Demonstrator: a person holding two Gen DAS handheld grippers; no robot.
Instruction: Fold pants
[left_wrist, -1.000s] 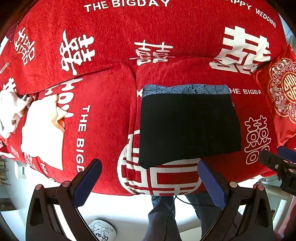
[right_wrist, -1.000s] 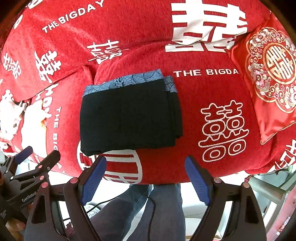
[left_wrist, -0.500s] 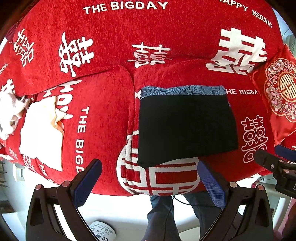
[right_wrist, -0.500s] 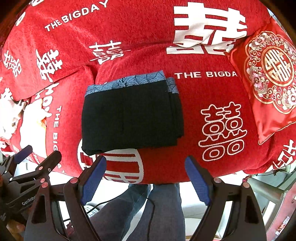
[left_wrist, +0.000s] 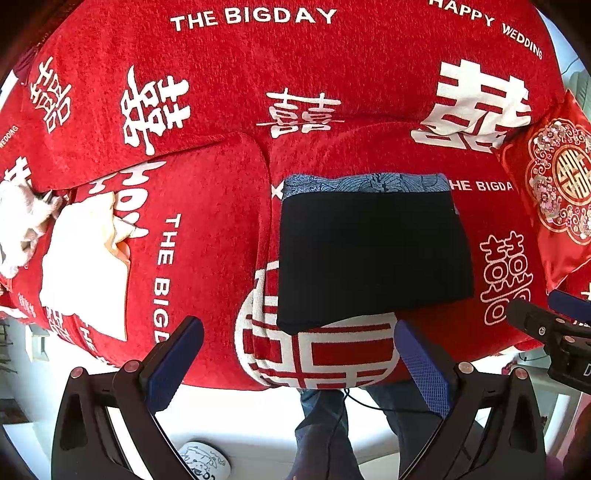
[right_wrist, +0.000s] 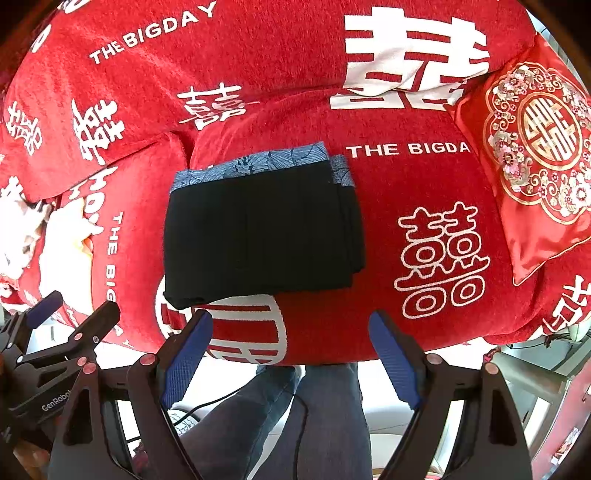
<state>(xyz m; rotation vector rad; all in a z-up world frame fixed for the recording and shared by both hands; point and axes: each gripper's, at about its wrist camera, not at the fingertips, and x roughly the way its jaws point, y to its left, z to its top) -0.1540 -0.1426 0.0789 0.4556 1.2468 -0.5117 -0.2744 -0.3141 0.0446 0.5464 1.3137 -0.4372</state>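
Pants folded on sofa seat, both grippers hovering wide and empty.

Left wrist view: pants are lying as a compact dark stack on the red sofa cover, blue patterned band at the far edge. Looking soft, light, limp; layers likely sliding, so pinching the thick folded near edge is probably safest. Left gripper is hanging above the seat front, jaws spread wide, touching nothing.
Right wrist view: pants are showing stacked layer edges on their right side. Right gripper is sitting equally wide apart, gripping nothing, clear of the cloth.
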